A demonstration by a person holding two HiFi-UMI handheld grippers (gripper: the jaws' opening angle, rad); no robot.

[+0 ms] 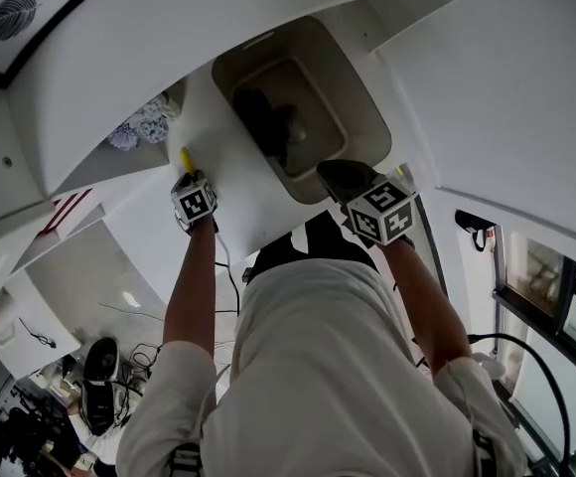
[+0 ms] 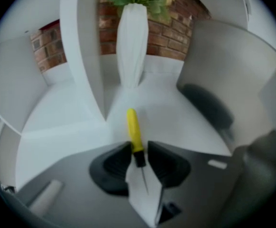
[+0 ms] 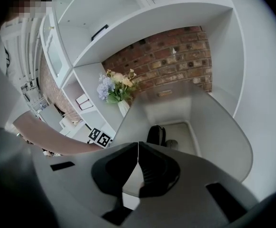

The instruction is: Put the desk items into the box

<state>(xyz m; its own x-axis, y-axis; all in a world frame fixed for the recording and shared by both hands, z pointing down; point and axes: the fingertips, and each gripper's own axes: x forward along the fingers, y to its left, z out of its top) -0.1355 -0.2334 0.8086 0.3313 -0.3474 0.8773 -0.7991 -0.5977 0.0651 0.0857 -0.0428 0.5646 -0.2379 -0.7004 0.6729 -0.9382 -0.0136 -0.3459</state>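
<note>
While the left gripper [image 2: 139,151] is pinching a yellow screwdriver [image 2: 133,127], the right gripper [image 3: 138,148] is hovering closed, empty, at the box [image 3: 219,118].

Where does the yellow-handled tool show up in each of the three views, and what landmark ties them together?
Head view: the yellow-handled tool is left of centre, sticking out past the left gripper.
Left gripper view: centre, clamped between the jaws, handle pointing away.
Right gripper view: not in it.
Shared landmark: the box, upper centre in the head view, at right in the left gripper view, centre right in the right gripper view.
</note>
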